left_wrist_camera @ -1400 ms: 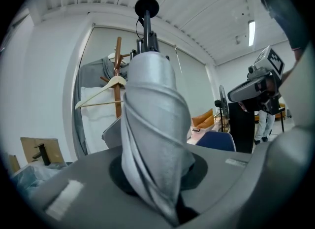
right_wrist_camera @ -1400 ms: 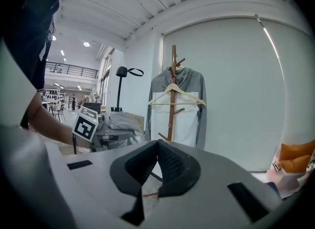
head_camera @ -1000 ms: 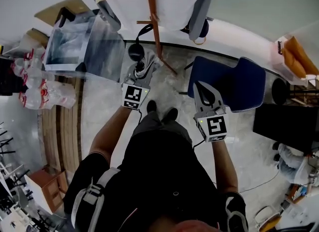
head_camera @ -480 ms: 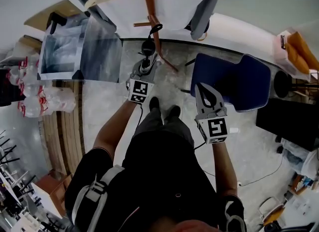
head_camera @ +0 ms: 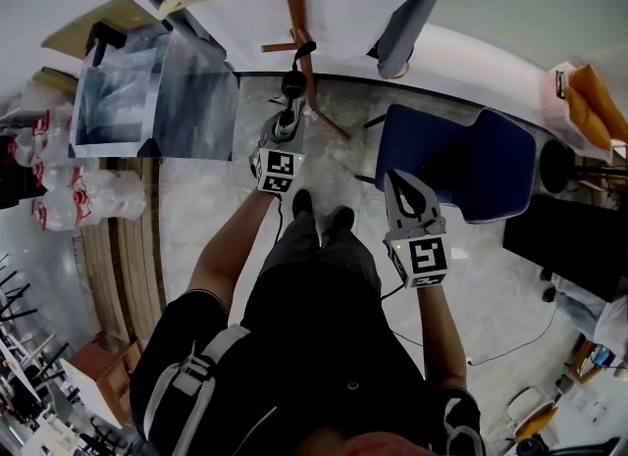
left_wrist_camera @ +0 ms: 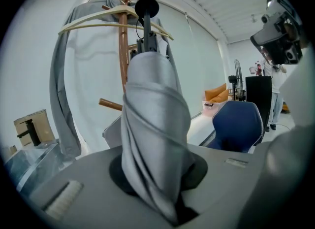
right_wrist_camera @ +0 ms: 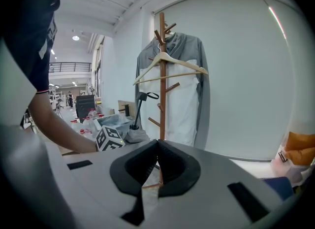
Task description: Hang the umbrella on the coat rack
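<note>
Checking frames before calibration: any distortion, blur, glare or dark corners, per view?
Head view: sharp, floor lines bowed toward the edges, chair evenly lit. Left gripper view: heavy fisheye, black corners, the umbrella fills the middle. Right gripper view: same black corners, coat rack crisp against a bright flat wall, no glare on it.

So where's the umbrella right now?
In the left gripper view, the grey umbrella is clamped in the left gripper, pointing up just right of the wooden coat rack.

My silver-grey folded fabric umbrella (left_wrist_camera: 152,124), black-handled, before a brown wooden coat rack (left_wrist_camera: 122,50) and blue padded chair (left_wrist_camera: 241,127).
</note>
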